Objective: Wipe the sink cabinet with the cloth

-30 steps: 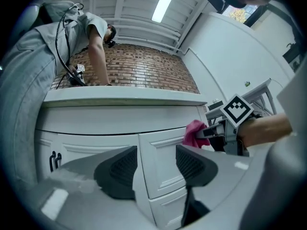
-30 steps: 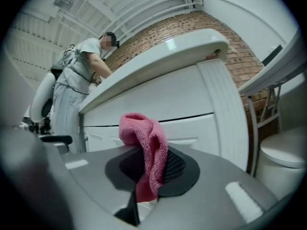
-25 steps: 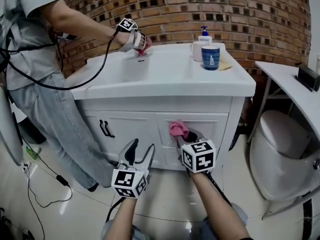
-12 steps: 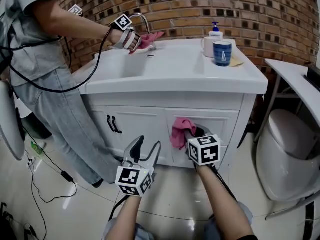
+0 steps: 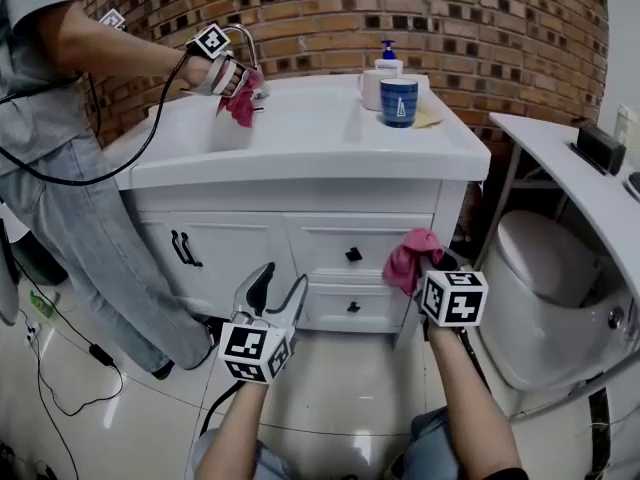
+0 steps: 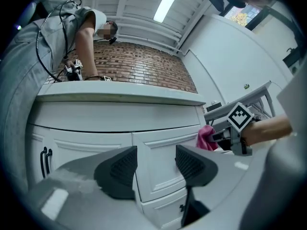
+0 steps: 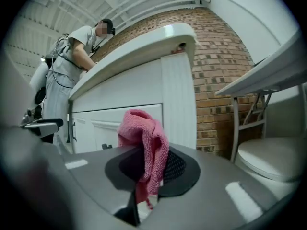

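The white sink cabinet [image 5: 300, 238] stands ahead, with drawers at its right and doors at its left. My right gripper [image 5: 425, 268] is shut on a pink cloth [image 5: 408, 256], held close to the cabinet's right front corner [image 7: 177, 99]; the pink cloth [image 7: 146, 145] bunches between the jaws. My left gripper [image 5: 275, 298] hangs open and empty below the drawers, its jaws pointing at the cabinet front [image 6: 144, 143]. From the left gripper view the right gripper [image 6: 225, 135] and the cloth [image 6: 206, 138] appear at the cabinet's right edge.
A person [image 5: 60, 118] stands at the cabinet's left, wiping near the faucet with another pink cloth [image 5: 240, 103]. Cups [image 5: 398, 100] and a soap bottle [image 5: 387, 63] sit on the countertop. A toilet [image 5: 550, 298] and a white shelf [image 5: 570, 168] stand at the right. Cables [image 5: 60, 368] trail on the floor.
My right gripper has carried the cloth rightward from the drawer front to the cabinet's right corner. The other person's cloth has moved along the sink. My left gripper stays low and open.
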Demonstrator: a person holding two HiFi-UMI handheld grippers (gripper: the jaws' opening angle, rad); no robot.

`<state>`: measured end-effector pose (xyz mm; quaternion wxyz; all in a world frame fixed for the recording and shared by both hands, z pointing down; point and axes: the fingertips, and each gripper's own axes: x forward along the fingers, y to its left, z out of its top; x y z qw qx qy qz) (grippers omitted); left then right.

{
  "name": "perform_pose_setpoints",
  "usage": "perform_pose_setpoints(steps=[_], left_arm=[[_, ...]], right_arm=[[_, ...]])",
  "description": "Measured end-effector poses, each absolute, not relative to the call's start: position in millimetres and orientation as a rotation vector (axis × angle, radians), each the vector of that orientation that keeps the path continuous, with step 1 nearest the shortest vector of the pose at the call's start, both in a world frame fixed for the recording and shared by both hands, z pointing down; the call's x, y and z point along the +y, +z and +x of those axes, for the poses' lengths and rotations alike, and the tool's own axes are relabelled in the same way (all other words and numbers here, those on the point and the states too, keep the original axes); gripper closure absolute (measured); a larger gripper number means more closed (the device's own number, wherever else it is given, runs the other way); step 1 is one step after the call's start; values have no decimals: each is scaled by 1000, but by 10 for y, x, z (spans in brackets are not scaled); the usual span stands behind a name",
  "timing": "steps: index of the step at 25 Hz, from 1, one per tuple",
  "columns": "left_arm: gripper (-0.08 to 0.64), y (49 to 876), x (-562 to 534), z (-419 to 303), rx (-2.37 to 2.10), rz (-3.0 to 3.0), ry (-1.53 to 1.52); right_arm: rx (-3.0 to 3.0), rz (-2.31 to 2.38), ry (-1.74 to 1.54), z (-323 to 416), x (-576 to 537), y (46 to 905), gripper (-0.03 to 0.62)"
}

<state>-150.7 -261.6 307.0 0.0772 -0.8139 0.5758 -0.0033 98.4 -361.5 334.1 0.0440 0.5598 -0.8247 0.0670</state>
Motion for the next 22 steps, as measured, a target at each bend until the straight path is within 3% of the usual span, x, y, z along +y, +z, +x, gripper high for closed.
perform_pose_setpoints(steps=[6, 17, 22], left_arm=[[310, 3047, -2680, -1519, 1750, -2435, 18], [310, 3010, -2529, -2098, 1889, -2340, 31], [310, 2999, -2459, -2275, 1910, -2317, 24]], right_arm=[[-2540, 1628, 232, 817, -3553, 3484, 537], [-2885, 945, 447, -1832, -3022, 3957, 538], [-2879, 1042, 552, -1807, -3342, 4210, 540]])
